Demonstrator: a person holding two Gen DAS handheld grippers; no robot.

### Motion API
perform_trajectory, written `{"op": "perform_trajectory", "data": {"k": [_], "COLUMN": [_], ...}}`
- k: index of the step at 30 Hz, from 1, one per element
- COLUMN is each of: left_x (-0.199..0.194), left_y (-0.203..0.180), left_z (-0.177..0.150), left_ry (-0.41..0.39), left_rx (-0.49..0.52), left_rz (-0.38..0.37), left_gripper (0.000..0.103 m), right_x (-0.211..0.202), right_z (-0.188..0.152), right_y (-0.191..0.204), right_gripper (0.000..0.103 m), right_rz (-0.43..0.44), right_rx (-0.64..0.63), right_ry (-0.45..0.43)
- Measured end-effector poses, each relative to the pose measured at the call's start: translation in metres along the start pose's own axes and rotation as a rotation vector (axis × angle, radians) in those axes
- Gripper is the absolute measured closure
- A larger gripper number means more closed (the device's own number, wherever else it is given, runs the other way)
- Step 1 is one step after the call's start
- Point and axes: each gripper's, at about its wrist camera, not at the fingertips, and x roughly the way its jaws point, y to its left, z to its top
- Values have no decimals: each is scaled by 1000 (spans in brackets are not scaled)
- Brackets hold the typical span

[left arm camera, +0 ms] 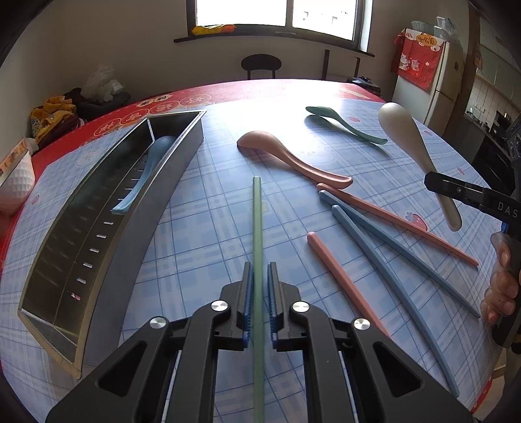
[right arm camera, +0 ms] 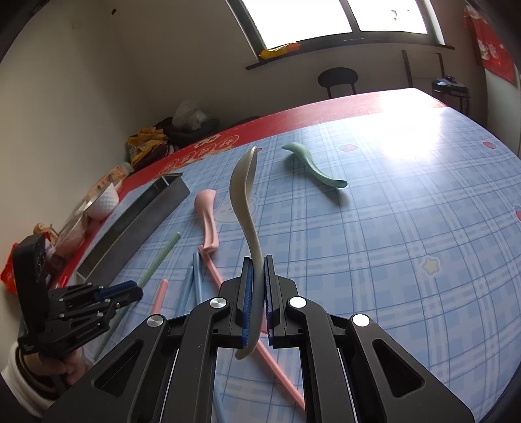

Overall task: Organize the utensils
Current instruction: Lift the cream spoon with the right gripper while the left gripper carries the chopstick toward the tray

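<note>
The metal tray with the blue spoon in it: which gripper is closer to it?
Left. The left gripper, shut on a green chopstick, sits just beside the metal tray; the right gripper, holding the white spoon, is across the table.

Both wrist views look steeply down, close over the table (left arm camera: 202, 208), toward the window (right arm camera: 309, 19) at upper frame; both share the metal tray (left arm camera: 107, 227).

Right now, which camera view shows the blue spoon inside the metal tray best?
The left wrist view shows it best: the blue spoon lies in the metal tray, seen from above through the open top. In the right wrist view only the tray's outer wall shows, and the spoon is hidden.
</note>
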Motion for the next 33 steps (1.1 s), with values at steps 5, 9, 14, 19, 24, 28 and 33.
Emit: {"op": "perform_trajectory", "data": {"k": [5, 9, 14, 19, 24, 28, 33], "left_x": [-1, -3, -6, -12, -26, -48, -72], "left_y": [5, 10, 12, 15, 20, 29, 53], "left_z": [0, -1, -2, -2, 3, 14, 40], "left_ry": [-1, -14, -26, -38, -55, -92, -154], "left_rx": [-19, -38, -30, -41, -66, -72, -77], "left_rz": [-14, -28, -34, -50, -100, -130, -113], "left_gripper": [97, 97, 97, 97, 97, 97, 97], "right_x": [-1, -5, -5, -4, -4, -3, -3], "right_z": [0, -1, 0, 0, 0, 1, 1], "right_y": [0, -13, -13, -12, -15, -17, -18], "right_gripper": [96, 96, 96, 96, 96, 96, 96], "right_rz": [3, 23, 23, 26, 34, 39, 47], "right_rx": [3, 62, 53, 52, 61, 63, 68], "right_ry": [-9, -28, -28, -25, -22, -18, -15]}}
